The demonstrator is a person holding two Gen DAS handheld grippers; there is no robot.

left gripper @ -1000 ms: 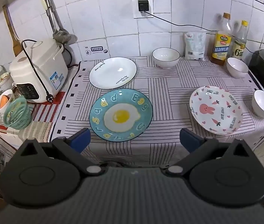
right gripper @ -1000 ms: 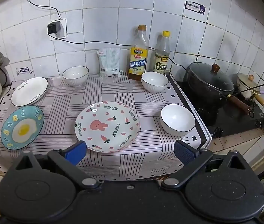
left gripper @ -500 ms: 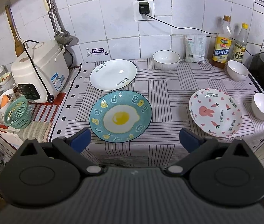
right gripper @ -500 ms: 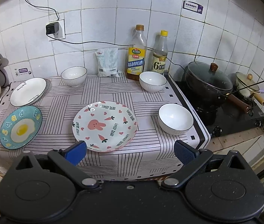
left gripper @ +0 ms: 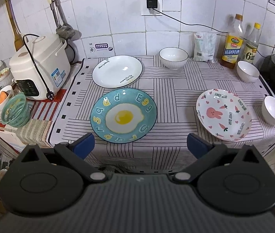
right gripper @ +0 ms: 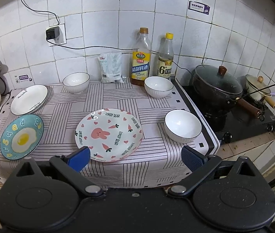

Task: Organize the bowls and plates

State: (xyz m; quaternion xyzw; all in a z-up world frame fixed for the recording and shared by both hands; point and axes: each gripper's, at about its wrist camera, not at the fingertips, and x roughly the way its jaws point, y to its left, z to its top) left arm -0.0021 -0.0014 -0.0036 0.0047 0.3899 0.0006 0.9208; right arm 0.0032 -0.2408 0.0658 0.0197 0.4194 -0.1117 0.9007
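Observation:
On the striped tablecloth (left gripper: 176, 89) lie three plates: a white plate (left gripper: 117, 71) at the back left, a blue fried-egg plate (left gripper: 123, 115) in front of it, and a pink rabbit plate (left gripper: 223, 114) at the right. Three white bowls stand at the back middle (left gripper: 173, 57), back right (left gripper: 248, 71) and front right (left gripper: 273, 110). My left gripper (left gripper: 140, 145) is open and empty, before the table's front edge near the egg plate. My right gripper (right gripper: 135, 158) is open and empty, just before the rabbit plate (right gripper: 108, 134) and front bowl (right gripper: 182, 125).
A rice cooker (left gripper: 38, 66) and green basket (left gripper: 16, 109) stand left of the cloth. Two bottles (right gripper: 141, 58) and a white bag (right gripper: 111, 67) line the back wall. A black lidded pot (right gripper: 218, 86) sits on the stove at the right.
Both grippers have drawn slightly nearer to the table and lowered a little; the plates and bowls have not moved. Both stay open.

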